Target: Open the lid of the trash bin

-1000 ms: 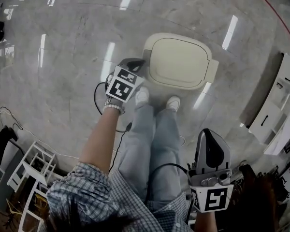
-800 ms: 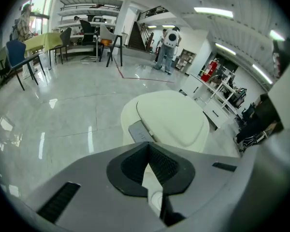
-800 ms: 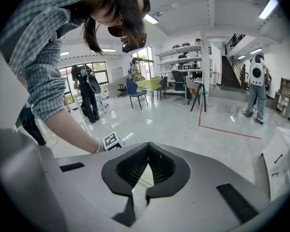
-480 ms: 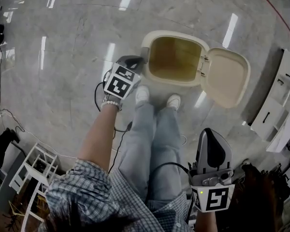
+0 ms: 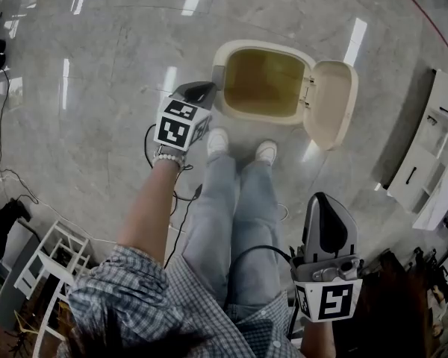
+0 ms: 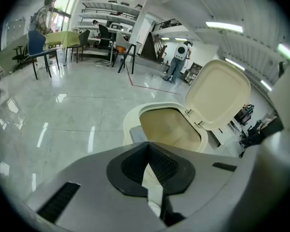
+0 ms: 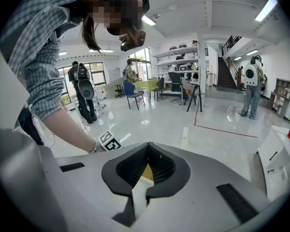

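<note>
Where the pale, glossy stone floor (image 5: 89,58) mirrors the ceiling's strip lights, the bin (image 5: 254,118) stands just ahead of the person's shoes (image 5: 218,142). Its lid (image 5: 332,103) is raised on the right-hand hinge, and the yellowish inside shows. The left gripper (image 5: 201,92), jaws together with nothing between them, hangs just beside the bin's near left corner. The right gripper (image 5: 327,222), jaws likewise closed and empty, is low at the person's right side, well apart from the bin. A red line (image 5: 422,7) crosses the floor beyond, white shelving (image 5: 433,148) stands to the right, and cables (image 5: 147,144) trail at the left. Tables (image 6: 63,36), chairs (image 6: 125,50) and stairs (image 7: 228,71) fill the far room.
</note>
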Demonstrator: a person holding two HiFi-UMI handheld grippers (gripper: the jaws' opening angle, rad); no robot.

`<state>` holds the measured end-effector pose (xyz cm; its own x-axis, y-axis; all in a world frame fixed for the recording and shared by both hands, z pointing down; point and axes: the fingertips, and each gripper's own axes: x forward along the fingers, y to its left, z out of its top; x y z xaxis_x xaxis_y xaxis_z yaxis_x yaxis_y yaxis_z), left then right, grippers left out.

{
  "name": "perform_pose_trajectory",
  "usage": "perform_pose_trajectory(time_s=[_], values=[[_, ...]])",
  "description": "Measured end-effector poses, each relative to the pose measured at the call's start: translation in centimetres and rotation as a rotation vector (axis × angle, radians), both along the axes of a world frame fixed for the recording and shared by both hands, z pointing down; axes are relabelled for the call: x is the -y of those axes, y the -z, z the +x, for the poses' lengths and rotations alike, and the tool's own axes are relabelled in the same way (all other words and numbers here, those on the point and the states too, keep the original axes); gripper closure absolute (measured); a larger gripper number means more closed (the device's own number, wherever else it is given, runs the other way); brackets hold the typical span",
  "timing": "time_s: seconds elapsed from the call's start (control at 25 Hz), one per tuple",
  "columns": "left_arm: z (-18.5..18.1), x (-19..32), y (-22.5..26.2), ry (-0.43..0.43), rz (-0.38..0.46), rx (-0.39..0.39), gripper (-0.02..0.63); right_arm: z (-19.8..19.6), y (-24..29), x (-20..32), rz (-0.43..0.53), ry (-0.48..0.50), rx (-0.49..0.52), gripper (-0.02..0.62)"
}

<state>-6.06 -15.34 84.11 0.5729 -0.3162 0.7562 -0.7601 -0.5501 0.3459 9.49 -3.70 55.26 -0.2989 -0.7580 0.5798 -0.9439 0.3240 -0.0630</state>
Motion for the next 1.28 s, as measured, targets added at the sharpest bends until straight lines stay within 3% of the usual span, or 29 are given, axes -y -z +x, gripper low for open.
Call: perform_pose_trajectory(time_s=[0.24, 0.8, 1.08, 1.28], values=[[0.9, -1.4, 3.4, -0.071, 0.058, -0.019, 0.601, 1.2, 1.2, -0.4, 0.028, -0.003, 0.002, 0.577], [0.4, -4.1, 16.2, 0.025, 0.181, -0.050, 0.601, 4.1, 7.8, 0.6, 0.144, 0.005, 0.032, 0.577], [0.5, -4.6, 23.4, 0.008, 0.258, -0.065, 0.601, 6.0, 11.9, 1.3, 0.196, -0.001, 0.026, 0.577], [1.3, -4.2, 29.4, 0.060, 0.282, -0.173, 0.601, 6.4, 14.4, 1.6, 0.223, 0.008, 0.025, 0.577]])
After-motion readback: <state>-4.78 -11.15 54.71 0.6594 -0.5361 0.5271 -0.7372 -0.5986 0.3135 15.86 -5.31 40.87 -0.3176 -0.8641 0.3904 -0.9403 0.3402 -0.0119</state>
